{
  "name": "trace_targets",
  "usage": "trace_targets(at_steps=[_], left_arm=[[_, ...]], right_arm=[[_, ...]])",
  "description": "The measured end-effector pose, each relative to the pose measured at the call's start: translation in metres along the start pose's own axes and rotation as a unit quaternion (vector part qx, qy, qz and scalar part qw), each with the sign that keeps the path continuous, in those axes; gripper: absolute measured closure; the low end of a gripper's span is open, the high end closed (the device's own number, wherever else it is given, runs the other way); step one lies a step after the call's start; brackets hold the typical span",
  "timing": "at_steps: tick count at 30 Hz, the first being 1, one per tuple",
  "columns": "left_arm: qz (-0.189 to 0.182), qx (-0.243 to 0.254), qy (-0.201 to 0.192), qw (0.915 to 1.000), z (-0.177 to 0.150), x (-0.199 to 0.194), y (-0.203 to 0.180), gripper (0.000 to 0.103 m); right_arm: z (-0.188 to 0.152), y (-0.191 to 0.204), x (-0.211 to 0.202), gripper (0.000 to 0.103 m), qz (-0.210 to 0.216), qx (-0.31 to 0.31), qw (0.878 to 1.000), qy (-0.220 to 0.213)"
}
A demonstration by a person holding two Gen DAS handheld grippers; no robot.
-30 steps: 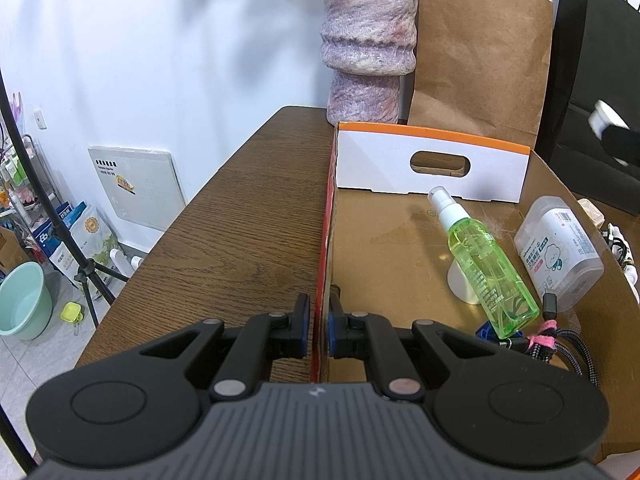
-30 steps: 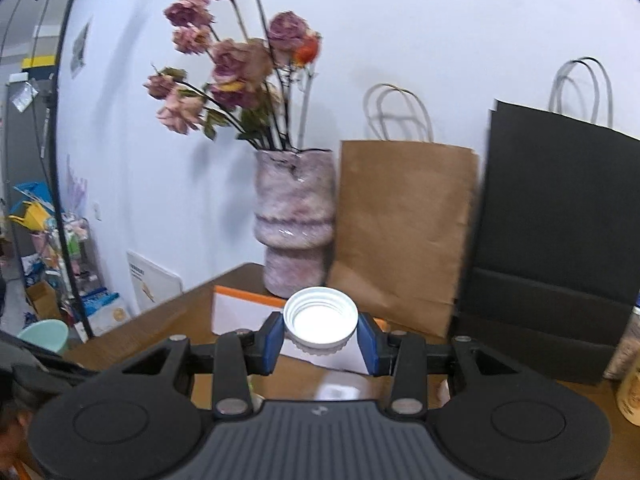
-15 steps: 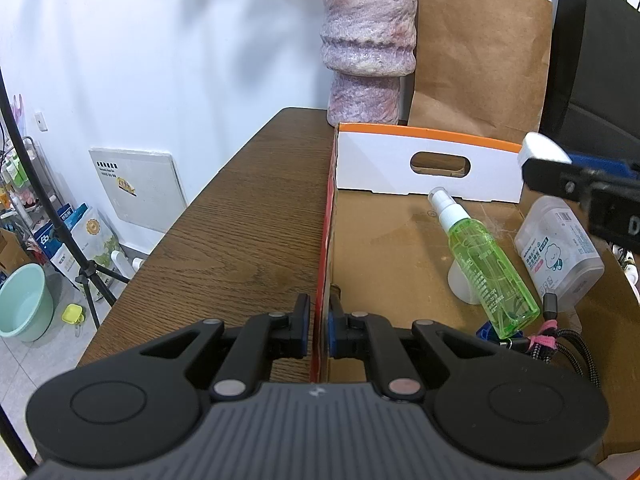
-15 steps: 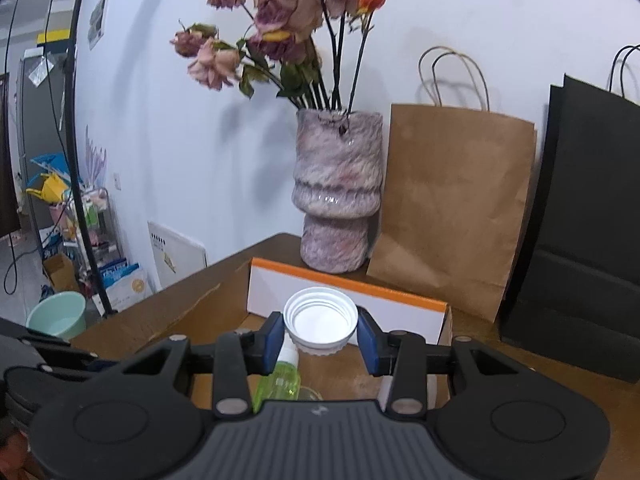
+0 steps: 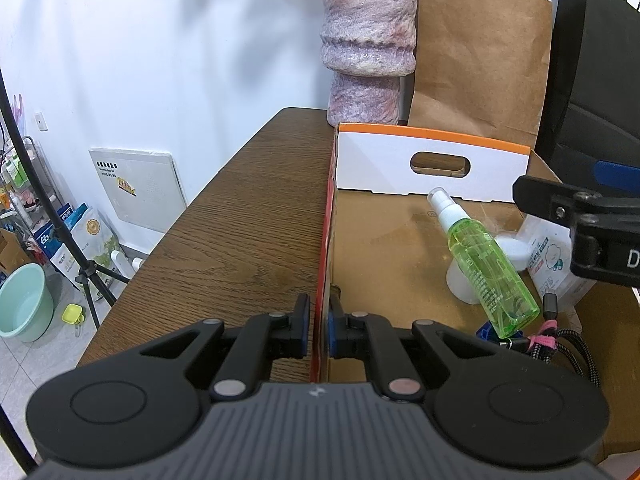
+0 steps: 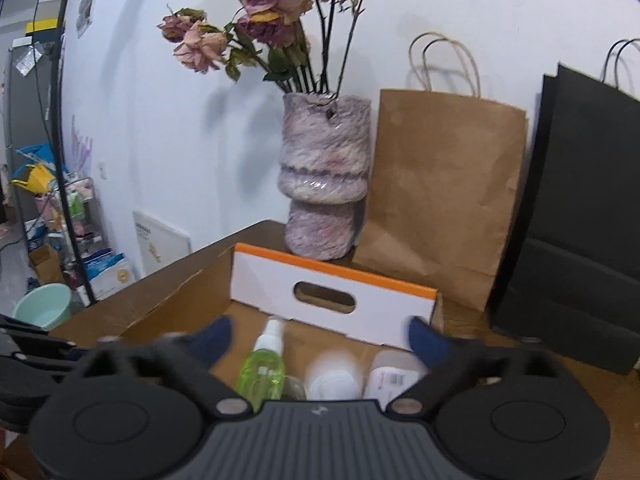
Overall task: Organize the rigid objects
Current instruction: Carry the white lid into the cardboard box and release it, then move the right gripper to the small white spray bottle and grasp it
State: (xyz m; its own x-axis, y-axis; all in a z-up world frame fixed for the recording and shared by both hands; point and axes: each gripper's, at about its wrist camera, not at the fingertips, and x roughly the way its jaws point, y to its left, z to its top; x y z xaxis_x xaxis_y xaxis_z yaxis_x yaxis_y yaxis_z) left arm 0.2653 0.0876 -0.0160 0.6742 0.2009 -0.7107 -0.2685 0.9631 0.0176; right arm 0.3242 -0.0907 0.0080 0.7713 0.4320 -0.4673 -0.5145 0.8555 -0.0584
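A cardboard box with a white, orange-edged end wall sits on the wooden table. My left gripper is shut on the box's left wall. My right gripper is open above the box; it shows in the left wrist view. A white jar, blurred, is below it inside the box, also in the left wrist view. Beside it lie a green spray bottle, also in the right wrist view, and a clear labelled bottle.
A purple vase with dried flowers, a brown paper bag and black bags stand behind the box. Black and pink cables lie in the box's near right. The table's left edge drops to the floor.
My right gripper moved forward and down over the box and opened, letting go of the white jar, which now is in the box. My left gripper has not moved.
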Motion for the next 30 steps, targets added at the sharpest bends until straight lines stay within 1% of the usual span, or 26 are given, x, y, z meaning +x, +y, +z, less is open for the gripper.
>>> trace_targets(at_steps=[1,4,15,21,24,26,30], left_arm=[[0.0,0.0,0.0,1.0,0.0,0.0,0.0,0.093],[0.0,0.0,0.0,1.0,0.0,0.0,0.0,0.093],[0.0,0.0,0.0,1.0,0.0,0.0,0.0,0.093],[0.0,0.0,0.0,1.0,0.0,0.0,0.0,0.093],[0.0,0.0,0.0,1.0,0.0,0.0,0.0,0.093],[0.0,0.0,0.0,1.0,0.0,0.0,0.0,0.093],[0.0,0.0,0.0,1.0,0.0,0.0,0.0,0.093]], right_arm=[[0.0,-0.001,0.0,0.005,0.0,0.001,1.0,0.001],[-0.001,-0.004,0.001,0.0,-0.004,0.006,1.0,0.004],[-0.001,-0.005,0.004,0.0,-0.012,0.006,1.0,0.013],[0.0,-0.009,-0.004,0.0,-0.016,0.011,1.0,0.0],[0.003,-0.021,-0.014,0.0,-0.03,0.014,0.999,-0.012],[0.004,-0.036,-0.021,0.0,-0.048,0.026,0.998,-0.02],[0.001,-0.079,-0.031,0.0,-0.086,0.078,0.993,-0.03]])
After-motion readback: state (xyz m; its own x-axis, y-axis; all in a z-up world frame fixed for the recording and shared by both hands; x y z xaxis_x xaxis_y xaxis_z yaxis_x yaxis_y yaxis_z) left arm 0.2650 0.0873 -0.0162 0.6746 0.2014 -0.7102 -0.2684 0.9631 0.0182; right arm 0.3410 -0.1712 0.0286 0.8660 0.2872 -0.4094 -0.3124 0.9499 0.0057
